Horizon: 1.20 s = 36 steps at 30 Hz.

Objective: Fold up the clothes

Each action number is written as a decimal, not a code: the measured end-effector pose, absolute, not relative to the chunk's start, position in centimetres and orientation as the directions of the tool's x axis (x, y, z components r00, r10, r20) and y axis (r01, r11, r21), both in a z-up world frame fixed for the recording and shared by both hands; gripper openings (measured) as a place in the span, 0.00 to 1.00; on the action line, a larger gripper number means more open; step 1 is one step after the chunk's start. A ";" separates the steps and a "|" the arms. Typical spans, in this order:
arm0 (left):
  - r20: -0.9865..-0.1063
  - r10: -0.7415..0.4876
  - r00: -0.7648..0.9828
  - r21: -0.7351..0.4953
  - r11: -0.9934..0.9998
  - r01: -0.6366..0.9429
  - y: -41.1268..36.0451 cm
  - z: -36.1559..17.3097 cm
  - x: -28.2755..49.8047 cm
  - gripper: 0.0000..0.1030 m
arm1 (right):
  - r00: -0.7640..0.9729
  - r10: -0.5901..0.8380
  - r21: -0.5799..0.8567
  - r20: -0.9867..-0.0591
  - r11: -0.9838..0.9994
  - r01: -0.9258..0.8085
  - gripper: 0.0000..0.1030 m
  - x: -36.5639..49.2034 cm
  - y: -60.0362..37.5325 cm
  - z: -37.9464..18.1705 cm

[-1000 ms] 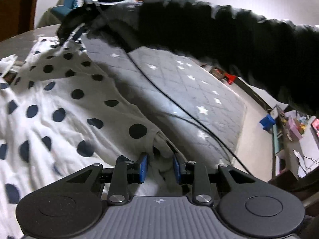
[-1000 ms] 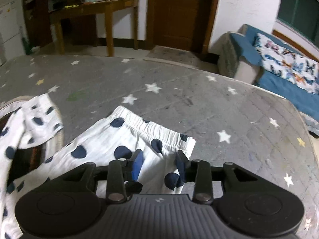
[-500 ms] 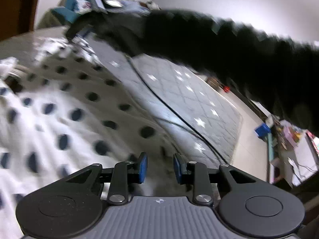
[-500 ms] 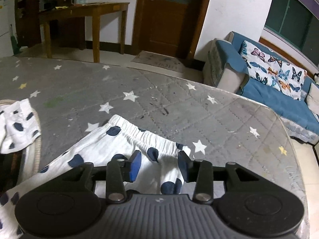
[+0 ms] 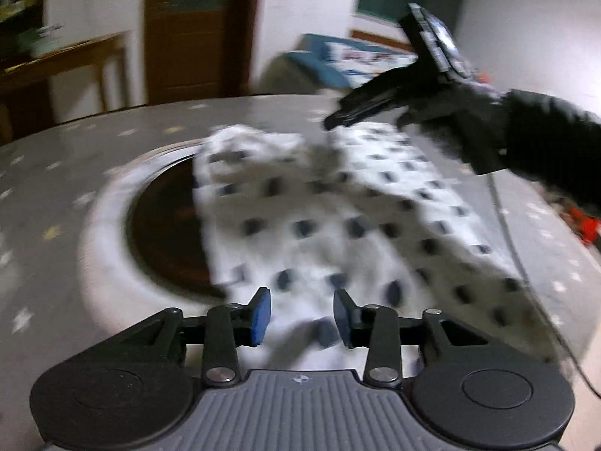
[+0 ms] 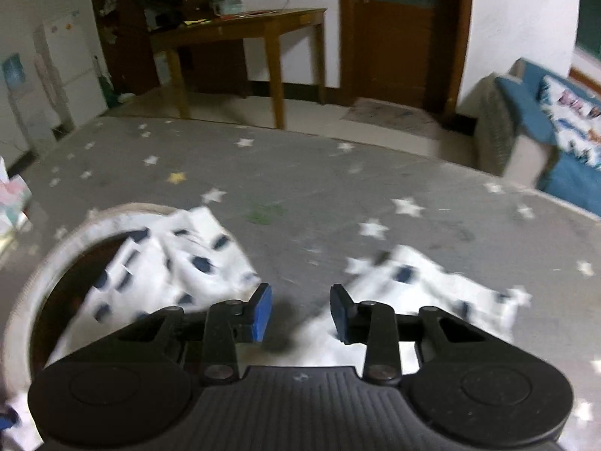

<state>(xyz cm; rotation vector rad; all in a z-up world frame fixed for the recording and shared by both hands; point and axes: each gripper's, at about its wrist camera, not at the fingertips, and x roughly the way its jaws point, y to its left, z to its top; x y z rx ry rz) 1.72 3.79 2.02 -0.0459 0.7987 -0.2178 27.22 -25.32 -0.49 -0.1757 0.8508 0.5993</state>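
Observation:
A white garment with dark dots [image 5: 338, 225] lies blurred across the grey star mat [image 6: 338, 188], one end draped over the rim of a round white basket [image 5: 105, 233]. My left gripper [image 5: 301, 315] hovers over its near part. Its jaws are opening, and the cloth lies below them without being pinched. In the left wrist view a black-gloved hand holds my right gripper [image 5: 349, 112] above the garment's far end. In the right wrist view my right gripper [image 6: 300, 312] has its jaws closing over bare mat. Dotted cloth [image 6: 432, 289] lies to its right, and more cloth [image 6: 180, 263] hangs on the basket [image 6: 30, 293].
A thin black cable [image 5: 507, 233] trails from the sleeve across the mat on the right. Beyond the mat stand a wooden table [image 6: 240, 22], a brown door [image 6: 398, 30], a blue sofa [image 6: 556, 143] and a white fridge [image 6: 71, 67].
The left view has swung round to face the basket and door, and its jaws have widened. The right gripper has lifted off the waistband, which now lies to its right.

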 end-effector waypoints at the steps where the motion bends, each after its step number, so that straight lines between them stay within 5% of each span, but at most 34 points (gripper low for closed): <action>1: -0.709 -0.193 0.678 -0.120 0.981 0.154 4.3 1.9 1.7 0.41 | 0.499 0.430 0.093 -0.753 0.819 -0.567 0.32 27.4 -24.7 -0.8; 9: -0.723 -0.208 0.659 -0.149 0.978 0.146 5.2 0.9 0.9 0.39 | 0.458 0.420 0.087 -0.784 0.803 -0.589 0.31 28.2 -21.4 -2.7; 14: -0.717 -0.242 0.654 -0.166 0.970 0.177 5.0 0.5 1.1 0.06 | 0.458 0.390 0.029 -0.799 0.785 -0.619 0.16 28.1 -19.9 -2.8; 16: -0.711 -0.238 0.662 -0.165 0.971 0.173 5.2 0.6 1.1 0.04 | 0.482 0.361 -0.036 -0.798 0.770 -0.637 0.14 27.8 -19.0 -2.6; 24: -0.688 -0.159 0.708 -0.140 0.986 0.086 7.5 1.6 0.2 0.03 | 0.705 0.229 -0.321 -0.671 0.768 -0.555 0.09 28.4 -16.6 -0.8; 28: -0.695 -0.149 0.703 -0.150 0.987 0.060 8.2 1.5 -0.1 0.04 | 0.708 0.205 -0.316 -0.675 0.788 -0.529 0.10 29.1 -16.1 -0.3; 36: -0.687 -0.202 0.698 -0.229 0.972 0.056 9.0 1.9 -0.9 0.15 | 0.513 0.397 -0.073 -0.761 0.733 -0.676 0.18 27.4 -14.0 0.0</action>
